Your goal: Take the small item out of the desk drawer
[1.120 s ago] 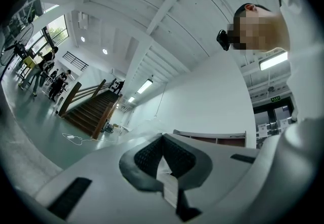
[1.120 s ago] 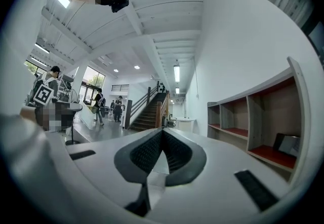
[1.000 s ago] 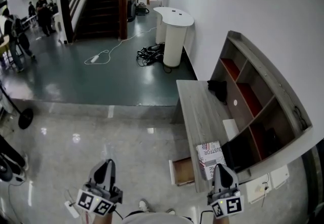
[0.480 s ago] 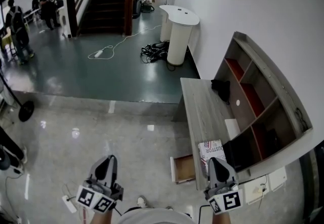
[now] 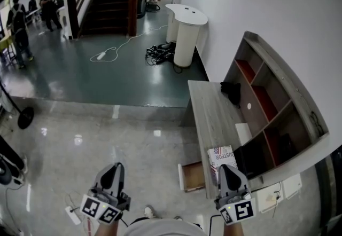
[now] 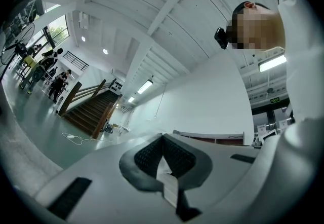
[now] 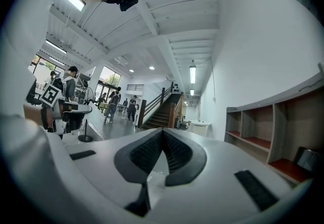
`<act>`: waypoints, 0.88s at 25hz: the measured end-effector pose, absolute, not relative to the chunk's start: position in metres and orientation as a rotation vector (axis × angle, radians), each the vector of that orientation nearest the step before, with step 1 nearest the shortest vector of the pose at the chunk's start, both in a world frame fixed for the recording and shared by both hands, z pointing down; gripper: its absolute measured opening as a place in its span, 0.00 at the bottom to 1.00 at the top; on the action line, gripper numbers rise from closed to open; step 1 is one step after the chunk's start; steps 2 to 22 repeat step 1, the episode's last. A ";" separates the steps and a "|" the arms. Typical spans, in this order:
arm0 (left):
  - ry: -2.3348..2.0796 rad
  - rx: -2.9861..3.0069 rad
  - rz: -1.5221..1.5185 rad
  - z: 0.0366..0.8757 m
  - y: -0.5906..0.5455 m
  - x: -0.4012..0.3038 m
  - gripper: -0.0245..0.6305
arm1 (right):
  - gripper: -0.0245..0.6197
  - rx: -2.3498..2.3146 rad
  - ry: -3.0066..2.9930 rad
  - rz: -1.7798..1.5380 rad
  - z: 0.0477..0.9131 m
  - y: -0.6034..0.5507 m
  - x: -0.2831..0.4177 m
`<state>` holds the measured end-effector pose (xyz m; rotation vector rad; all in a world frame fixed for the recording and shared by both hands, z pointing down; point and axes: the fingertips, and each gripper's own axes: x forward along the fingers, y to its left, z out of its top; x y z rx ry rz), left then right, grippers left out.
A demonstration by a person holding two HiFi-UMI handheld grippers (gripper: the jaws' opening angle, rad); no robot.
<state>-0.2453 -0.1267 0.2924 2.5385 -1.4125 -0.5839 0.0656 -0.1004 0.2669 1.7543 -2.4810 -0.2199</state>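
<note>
Desk drawer (image 5: 192,177) stands pulled open under the desk's (image 5: 211,115) front edge, near its close end; its contents can't be made out. Left gripper (image 5: 113,168) and right gripper (image 5: 226,168) both have jaws closed, holding nothing.

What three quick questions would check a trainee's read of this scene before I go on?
1. Fill in: the left gripper and right gripper both have jaws ____, holding nothing.
2. Which is nearer the drawer? A: left gripper. B: right gripper.
3. True or false: the drawer under the desk stands open.
Key: 1 shut; 2 B; 3 true.
</note>
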 end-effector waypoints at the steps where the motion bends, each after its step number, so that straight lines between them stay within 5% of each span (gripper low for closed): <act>1: -1.413 2.538 -0.584 0.293 -0.128 -0.245 0.06 | 0.07 1.754 -2.481 -0.220 0.268 -0.101 0.066; 22: -1.413 2.538 -0.584 0.293 -0.128 -0.245 0.06 | 0.07 1.754 -2.481 -0.220 0.268 -0.101 0.066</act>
